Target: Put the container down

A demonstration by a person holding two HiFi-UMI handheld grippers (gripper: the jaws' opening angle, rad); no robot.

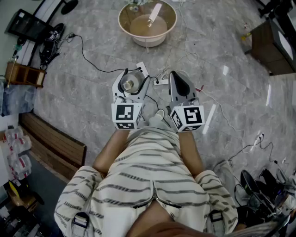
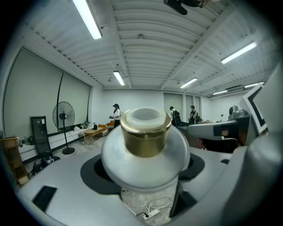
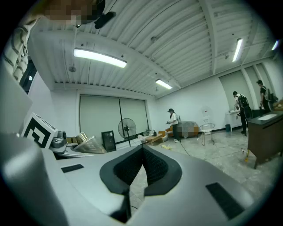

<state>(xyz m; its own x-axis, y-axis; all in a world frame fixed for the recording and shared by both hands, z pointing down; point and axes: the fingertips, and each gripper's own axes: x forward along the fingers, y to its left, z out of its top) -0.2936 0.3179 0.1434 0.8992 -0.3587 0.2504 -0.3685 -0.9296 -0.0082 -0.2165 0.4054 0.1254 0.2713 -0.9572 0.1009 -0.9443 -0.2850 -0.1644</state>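
The container (image 2: pixel 146 132) is a white rounded jar with a gold neck and a white top. It sits between the jaws of my left gripper (image 2: pixel 145 171), which is shut on its body. In the head view the container (image 1: pixel 128 84) shows as a round silvery top inside the left gripper (image 1: pixel 131 79), held in front of the person's chest, high above the floor. My right gripper (image 1: pixel 179 79) is beside it, about a hand's width to the right. In its own view the right gripper (image 3: pixel 142 152) is shut, its dark pads meeting with nothing between them.
A beige basin (image 1: pixel 124 14) holding brownish liquid and a white utensil stands on the marble floor ahead. A power strip (image 1: pixel 161 82) and cables lie below the grippers. A wooden bench (image 1: pixel 55 143) is at the left, a dark cabinet (image 1: pixel 270 46) at the right. People (image 2: pixel 116 115) and a fan (image 2: pixel 64 117) stand far off.
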